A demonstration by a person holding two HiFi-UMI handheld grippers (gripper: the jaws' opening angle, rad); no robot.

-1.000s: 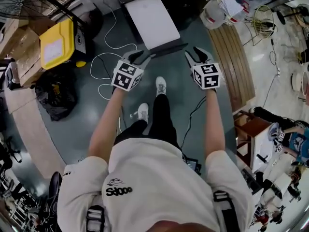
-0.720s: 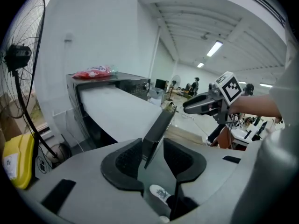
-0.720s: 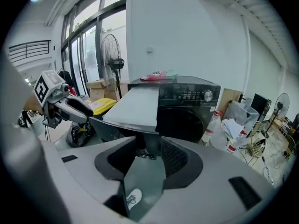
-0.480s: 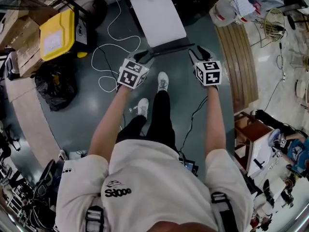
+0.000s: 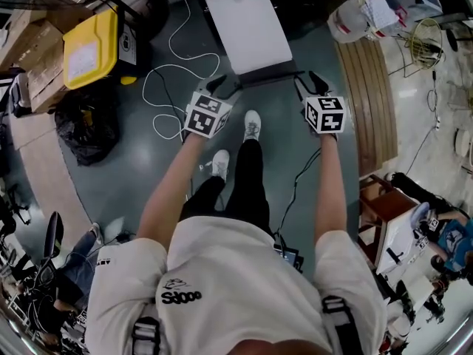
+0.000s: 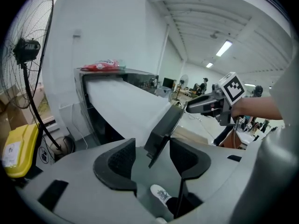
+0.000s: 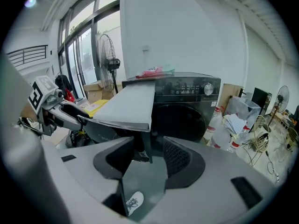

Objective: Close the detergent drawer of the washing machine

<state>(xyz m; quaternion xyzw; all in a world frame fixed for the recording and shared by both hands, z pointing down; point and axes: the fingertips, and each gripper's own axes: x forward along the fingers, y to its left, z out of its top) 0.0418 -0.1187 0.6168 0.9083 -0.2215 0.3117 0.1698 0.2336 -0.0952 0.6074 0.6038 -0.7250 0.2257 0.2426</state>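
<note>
Your left gripper (image 5: 224, 87), upper middle: fingers just opened wide, loose round the left front corner of the detergent drawer (image 5: 247, 28), which is pulled far out of the washing machine (image 7: 187, 106). Your right gripper (image 5: 309, 82): fingers just opened wide too, loose round the right corner. If you push unevenly, the drawer may skew and jam, or the fingers may slip off its edge.

Cream short-sleeved T-shirt (image 5: 236, 272), small black logo print (image 5: 182, 295) on left chest. Black shoulder straps (image 5: 145, 335) with buckles. Black trousers (image 5: 240, 187), white sneakers (image 5: 252, 124). Left gripper (image 5: 225, 85), right gripper (image 5: 309, 80): grey plastic bodies, black ribbed pads (image 6: 117, 160), white cube (image 5: 207, 115) with black square markers each.
</note>
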